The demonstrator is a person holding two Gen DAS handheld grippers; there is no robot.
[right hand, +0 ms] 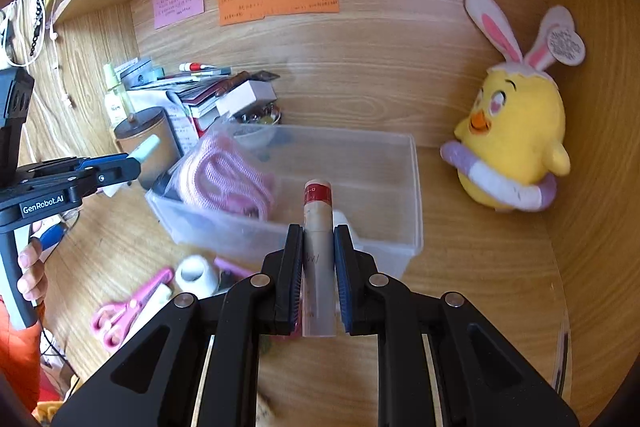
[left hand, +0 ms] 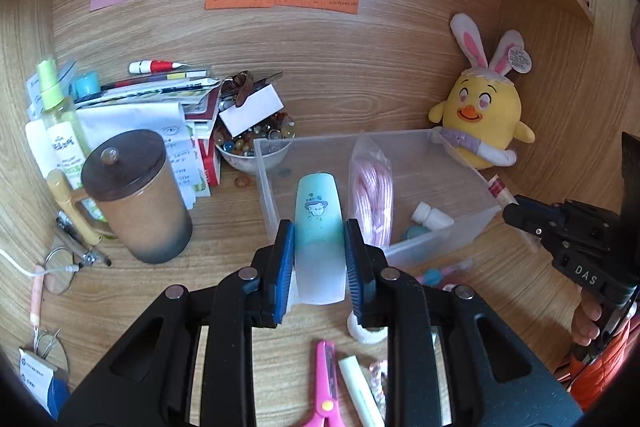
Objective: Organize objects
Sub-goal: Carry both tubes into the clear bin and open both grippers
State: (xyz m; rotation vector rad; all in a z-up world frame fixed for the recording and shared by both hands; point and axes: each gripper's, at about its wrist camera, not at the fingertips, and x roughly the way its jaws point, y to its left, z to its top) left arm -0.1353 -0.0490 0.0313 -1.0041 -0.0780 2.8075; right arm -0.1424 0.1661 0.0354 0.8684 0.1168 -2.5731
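My left gripper [left hand: 319, 247] is shut on a mint-green and white tube [left hand: 319, 227] with a cartoon print, held above the desk in front of the clear plastic bin [left hand: 268, 183]. My right gripper [right hand: 319, 259] is shut on a slim beige tube with a red band [right hand: 318, 219], held over the near wall of the same bin [right hand: 412, 187]. The bin holds a bag of pink rope [left hand: 372, 191] and a small white bottle [left hand: 432, 215]. The left gripper [right hand: 134, 159] with the mint tube shows at the left of the right wrist view. The right gripper [left hand: 516, 213] shows at the right of the left wrist view.
Pink scissors [left hand: 324, 383], a white stick [left hand: 360, 391] and a white tape roll [left hand: 366, 333] lie on the desk in front of the bin. A brown lidded mug [left hand: 136, 199], a bowl of beads [left hand: 256, 143], stacked papers and a spray bottle crowd the left. A yellow plush chick [left hand: 480, 115] sits right.
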